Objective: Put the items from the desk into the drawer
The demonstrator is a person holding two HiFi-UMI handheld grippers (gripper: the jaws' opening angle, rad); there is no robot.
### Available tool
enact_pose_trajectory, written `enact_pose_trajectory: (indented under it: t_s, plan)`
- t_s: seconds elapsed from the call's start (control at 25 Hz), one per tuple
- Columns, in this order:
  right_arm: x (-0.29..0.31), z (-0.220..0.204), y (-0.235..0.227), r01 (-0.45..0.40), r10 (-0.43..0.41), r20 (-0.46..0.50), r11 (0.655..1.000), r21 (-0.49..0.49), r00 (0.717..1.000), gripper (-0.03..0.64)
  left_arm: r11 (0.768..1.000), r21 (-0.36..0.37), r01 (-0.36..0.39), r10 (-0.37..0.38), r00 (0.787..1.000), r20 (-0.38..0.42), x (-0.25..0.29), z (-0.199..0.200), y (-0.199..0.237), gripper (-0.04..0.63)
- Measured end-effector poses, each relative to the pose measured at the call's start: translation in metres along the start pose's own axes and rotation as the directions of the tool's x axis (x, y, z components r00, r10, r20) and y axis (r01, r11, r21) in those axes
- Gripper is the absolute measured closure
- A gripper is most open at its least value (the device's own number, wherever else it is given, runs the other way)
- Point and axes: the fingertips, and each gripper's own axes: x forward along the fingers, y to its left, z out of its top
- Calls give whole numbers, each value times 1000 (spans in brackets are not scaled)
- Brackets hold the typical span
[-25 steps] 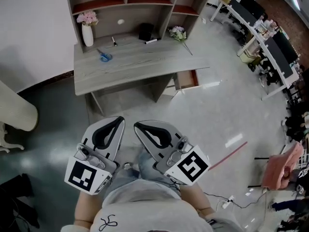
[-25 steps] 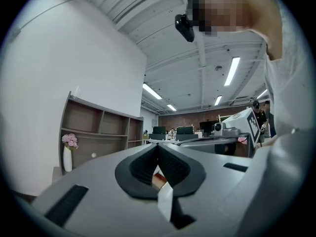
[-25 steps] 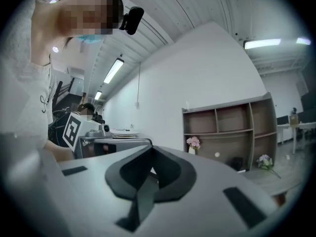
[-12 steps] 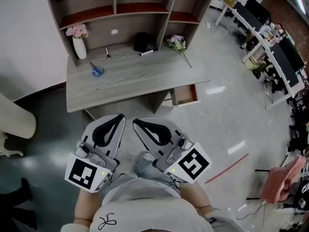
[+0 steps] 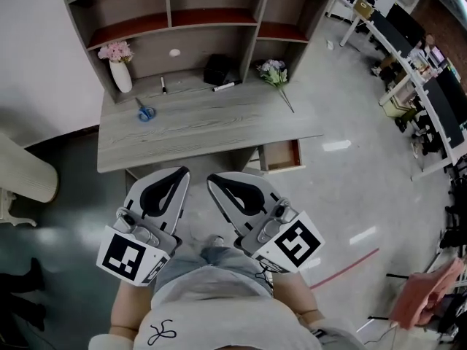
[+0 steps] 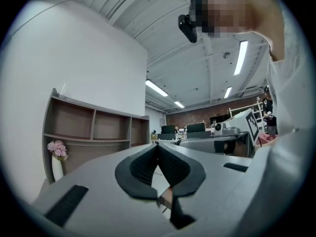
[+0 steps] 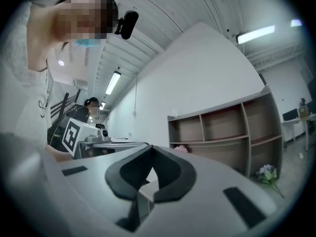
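Nearer now, the desk (image 5: 219, 126) carries the scissors (image 5: 145, 112) at its left rear (probably light and stiff, best pinched at the blue handles), the drawer (image 5: 282, 156) open under its right end, while left gripper (image 5: 177, 175) and right gripper (image 5: 217, 179) are both closed on nothing.

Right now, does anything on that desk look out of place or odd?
Only mildly. A bunch of flowers lies flat at the right end of the desk, while pink flowers stand upright in a vase. The drawer below sits pulled open. Nothing looks spilled or broken.
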Motion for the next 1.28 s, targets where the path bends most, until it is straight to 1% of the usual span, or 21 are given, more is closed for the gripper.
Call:
enact_pose_trajectory:
  t_s: [0.2,0.52,0.64,0.88,1.04,1.28]
  plan:
    - [0,-7,-12,-14,14,-4,1000,15,1000,609,1000,-28,-14,13,1000,-6,11,-6,4,586]
    - [14,-14,-25,-8,8,-16,999,35,1000,609,1000,9,-3,4,999,-43,26,-16,15,586]
    - [25,-17,-29,-11,12,-25,999,40,1000,609,1000,6,-2,2,999,-41,30,-18,25,586]
    - [62,-16,-35,-20,21,-31,999,49,999,609,1000,-21,-8,8,999,-37,29,-15,61,586]
    - [93,-18,-40,-26,27,-35,999,47,999,609,1000,-22,-9,8,999,-39,32,-17,92,586]
    - [139,-15,-49,-9,11,-34,999,47,999,609,1000,-31,1,-2,999,-35,34,-11,141,586]
